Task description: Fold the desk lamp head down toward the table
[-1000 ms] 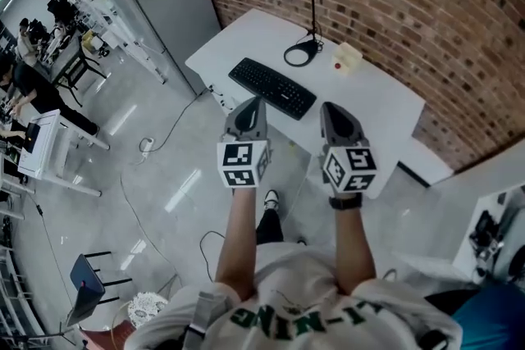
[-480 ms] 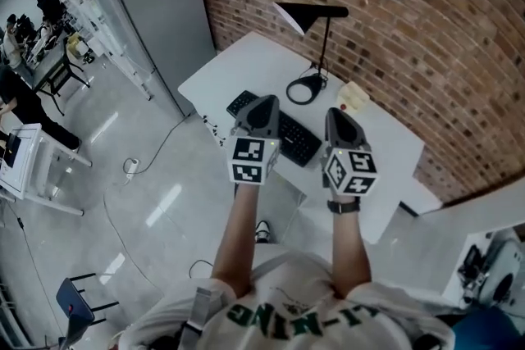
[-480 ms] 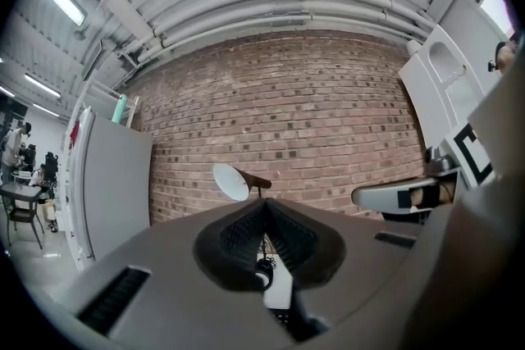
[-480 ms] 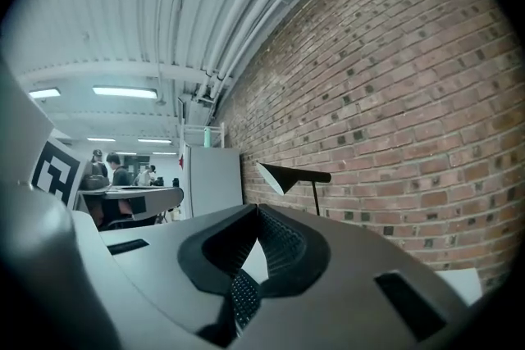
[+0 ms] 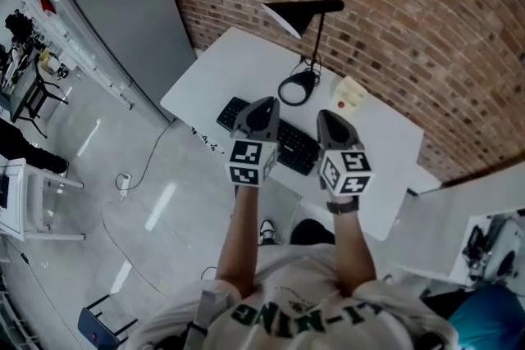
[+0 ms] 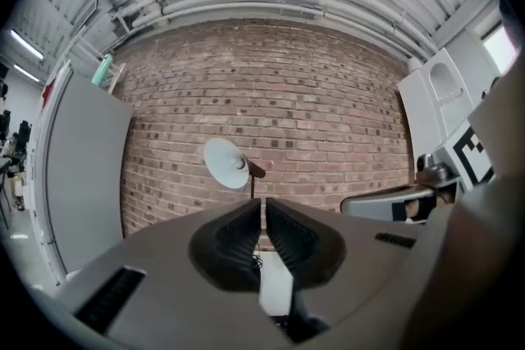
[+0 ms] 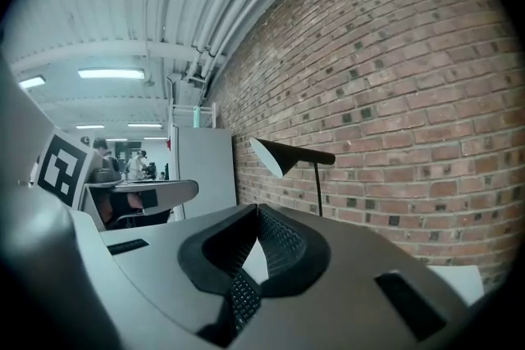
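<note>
Head view, steeply down: left gripper [image 5: 262, 102] and right gripper [image 5: 326, 115] held side by side over the keyboard [image 5: 295, 147], one above its middle, the other above its right end, neither touching anything. Jaws of both pressed together and empty, plain in left gripper view and right gripper view. Lamp [image 5: 289, 16] upright just behind the keyboard on the white worktop [image 5: 238, 70], stem straight, black head raised and level, jutting left along the brick wall [image 5: 410, 12]; small cream box [image 5: 349, 93] behind the keyboard's right end.
</note>
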The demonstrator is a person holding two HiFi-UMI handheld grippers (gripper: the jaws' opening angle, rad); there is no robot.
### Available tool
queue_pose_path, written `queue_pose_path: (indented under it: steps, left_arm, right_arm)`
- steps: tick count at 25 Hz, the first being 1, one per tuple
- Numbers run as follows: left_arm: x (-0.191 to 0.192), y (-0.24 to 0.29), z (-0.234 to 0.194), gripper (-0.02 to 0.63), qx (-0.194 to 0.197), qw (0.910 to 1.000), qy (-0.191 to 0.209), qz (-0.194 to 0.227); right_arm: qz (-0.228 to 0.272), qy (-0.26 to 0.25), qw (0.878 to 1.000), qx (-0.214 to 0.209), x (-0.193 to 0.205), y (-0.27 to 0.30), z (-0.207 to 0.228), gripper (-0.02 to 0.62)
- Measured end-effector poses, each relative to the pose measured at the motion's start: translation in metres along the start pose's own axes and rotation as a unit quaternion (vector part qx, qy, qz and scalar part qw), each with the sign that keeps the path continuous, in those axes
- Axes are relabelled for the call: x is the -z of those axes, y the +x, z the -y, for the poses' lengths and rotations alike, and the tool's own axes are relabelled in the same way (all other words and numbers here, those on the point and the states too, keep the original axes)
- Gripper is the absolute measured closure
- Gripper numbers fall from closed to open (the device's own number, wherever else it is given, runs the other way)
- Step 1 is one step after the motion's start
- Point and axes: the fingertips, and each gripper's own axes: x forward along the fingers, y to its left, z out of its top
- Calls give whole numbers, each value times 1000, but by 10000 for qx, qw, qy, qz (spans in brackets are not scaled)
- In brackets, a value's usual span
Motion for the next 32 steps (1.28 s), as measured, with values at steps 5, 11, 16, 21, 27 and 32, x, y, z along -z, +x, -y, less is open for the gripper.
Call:
queue_pose_path:
  steps: [5, 11, 16, 21, 27, 32]
  left_arm:
    - [-5, 35, -15, 603, -9, 10000, -96, -24]
    - [-25, 69, -30, 555, 110, 9995, -284, 60]
    - [-31, 93, -38, 517, 311, 9988, -366, -5]
    - [-43, 109, -49, 480, 439, 9984, -352, 9]
    - [-60, 124, -53, 442, 752, 9968, -268, -75]
    - [-72, 140, -51, 405, 992, 9947, -230, -127]
  right_arm:
    - [-19, -26, 10000, -81, -8, 37, 20, 591]
    - [4, 82, 9991, -410, -19, 70, 33, 591]
    - [5, -97, 9975, -697, -29, 80, 39, 591]
    - [-76, -165, 9973, -713, -25, 89, 59, 591]
    - [-57, -280, 9966, -776, -31, 100, 71, 589]
    - [-25, -251, 9959, -864, -36, 105, 75, 591]
